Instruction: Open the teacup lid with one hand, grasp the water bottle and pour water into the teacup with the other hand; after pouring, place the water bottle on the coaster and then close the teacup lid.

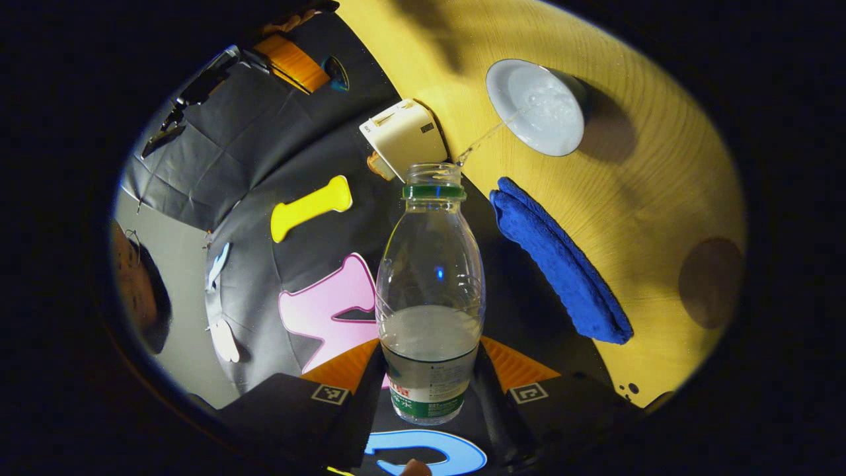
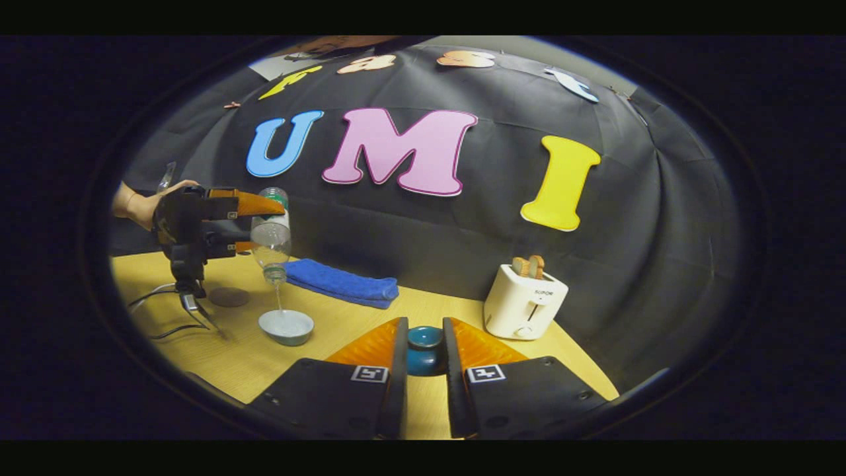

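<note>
My left gripper (image 1: 429, 370) is shut on a clear water bottle (image 1: 429, 277) with a green neck ring, tipped mouth-down. A thin stream of water (image 1: 486, 135) runs from its mouth into the open pale teacup (image 1: 535, 106) on the wooden table. In the right gripper view the same gripper (image 2: 261, 226) holds the bottle (image 2: 271, 238) over the teacup (image 2: 286, 326). My right gripper (image 2: 425, 330) is shut on the dark blue teacup lid (image 2: 425, 347), held off to the right of the cup. A round brown coaster (image 1: 710, 283) (image 2: 229, 297) lies bare on the table.
A folded blue towel (image 1: 562, 264) (image 2: 344, 282) lies along the table's back edge. A white toaster (image 2: 524, 301) (image 1: 403, 135) with bread in it stands to the right. Cables (image 2: 165, 311) trail behind the left gripper, and a hand (image 2: 135, 205) holds it.
</note>
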{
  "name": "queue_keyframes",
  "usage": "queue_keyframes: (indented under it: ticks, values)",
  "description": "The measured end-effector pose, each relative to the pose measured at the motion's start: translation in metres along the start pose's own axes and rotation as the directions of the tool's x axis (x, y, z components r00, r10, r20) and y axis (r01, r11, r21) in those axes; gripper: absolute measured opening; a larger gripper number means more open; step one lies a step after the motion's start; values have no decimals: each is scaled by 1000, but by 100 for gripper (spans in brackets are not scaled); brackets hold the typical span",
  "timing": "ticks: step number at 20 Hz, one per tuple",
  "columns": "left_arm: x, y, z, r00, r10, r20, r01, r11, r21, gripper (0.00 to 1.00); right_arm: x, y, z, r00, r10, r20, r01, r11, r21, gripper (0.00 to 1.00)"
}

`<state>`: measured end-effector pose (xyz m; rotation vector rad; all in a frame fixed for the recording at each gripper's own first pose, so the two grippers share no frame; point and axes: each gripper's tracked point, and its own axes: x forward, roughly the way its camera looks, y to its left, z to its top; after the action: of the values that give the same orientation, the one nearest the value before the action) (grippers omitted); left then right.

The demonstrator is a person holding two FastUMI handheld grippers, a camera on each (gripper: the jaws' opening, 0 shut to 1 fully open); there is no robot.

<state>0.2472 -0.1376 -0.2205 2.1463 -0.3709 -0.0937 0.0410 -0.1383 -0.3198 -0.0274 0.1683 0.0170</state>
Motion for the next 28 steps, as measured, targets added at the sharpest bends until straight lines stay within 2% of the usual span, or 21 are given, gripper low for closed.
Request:
queue_keyframes:
  ticks: [1, 2, 4, 5, 7, 8, 10, 11, 13, 15, 16, 17, 19, 20, 21, 22, 23, 24, 25, 26, 28]
  values:
    - [1, 4, 3, 1000, 17, 16, -17, 1000, 12, 72, 0, 0, 1, 1000, -5, 3, 5, 1000, -8, 29]
    - [2, 9, 3, 999, 34, 30, -35, 999, 20, 73, 0, -1, 2, 1000, -7, 5, 7, 1000, -13, 34]
    - [3, 11, 6, 998, 45, 46, -46, 999, 28, 73, 0, 0, 2, 1000, -8, 5, 8, 1000, -8, 24]
    - [3, 9, 6, 998, 41, 46, -42, 999, 27, 73, 0, 0, 2, 1000, -8, 4, 8, 1000, -6, 29]
    - [5, 8, 6, 999, 31, 39, -32, 999, 26, 73, 0, 2, 3, 1000, -8, 5, 8, 1000, -9, 29]
    - [5, 8, 6, 999, 27, 35, -28, 999, 26, 72, -1, 1, 3, 1000, -9, 4, 9, 1000, -8, 24]
    - [5, 0, 2, 1000, 2, 12, -2, 1000, 8, 73, -1, 3, 3, 1000, -9, 0, 9, 1000, 0, 29]
    - [5, -7, -1, 1000, -19, -9, 19, 999, -28, 73, -1, 4, 3, 1000, -9, -1, 9, 1000, 2, 24]
    - [-6, -23, -5, 996, -79, -46, 70, 982, -175, 73, 0, 7, 3, 1000, -6, -2, 6, 1000, 7, 24]
    - [-18, -34, -2, 984, -164, -65, 126, 914, -386, 73, 2, 10, 3, 1000, -3, -5, 3, 1000, 17, 24]
    - [-20, -36, 1, 977, -201, -65, 145, 861, -487, 73, 3, 12, 2, 1000, -2, -6, 3, 1000, 23, 29]
    - [-25, -40, 4, 968, -243, -61, 160, 785, -599, 73, 4, 14, 3, 1000, -3, -5, 3, 1000, 29, 34]
    - [-33, -49, -2, 948, -310, -71, 146, 624, -768, 72, 6, 18, 4, 1000, -1, -4, 1, 999, 38, 24]
    - [-39, -53, -4, 937, -342, -77, 129, 540, -832, 73, 8, 20, 4, 1000, 1, -6, -1, 999, 43, 29]
    - [-43, -58, -7, 927, -368, -76, 106, 451, -886, 73, 9, 22, 5, 1000, 2, -5, -2, 999, 48, 24]
    - [-49, -62, -10, 918, -390, -71, 78, 354, -932, 72, 10, 25, 5, 1000, 4, -5, -3, 999, 52, 29]
    - [-54, -68, -11, 912, -405, -64, 44, 252, -967, 73, 11, 28, 6, 1000, 5, -6, -5, 998, 55, 24]
    - [-60, -71, -12, 909, -412, -60, 4, 151, -989, 73, 12, 31, 6, 1000, 6, -6, -6, 998, 59, 34]
    - [-63, -71, -14, 907, -417, -57, -39, 52, -998, 73, 13, 33, 6, 1000, 8, -7, -8, 998, 62, 29]
    - [-65, -76, -14, 907, -418, -56, -75, -30, -997, 73, 15, 35, 6, 1000, 8, -7, -8, 998, 64, 24]
    - [-76, -85, -11, 906, -421, -53, -136, -169, -976, 73, 17, 41, 7, 1000, 13, -9, -13, 998, 64, 34]
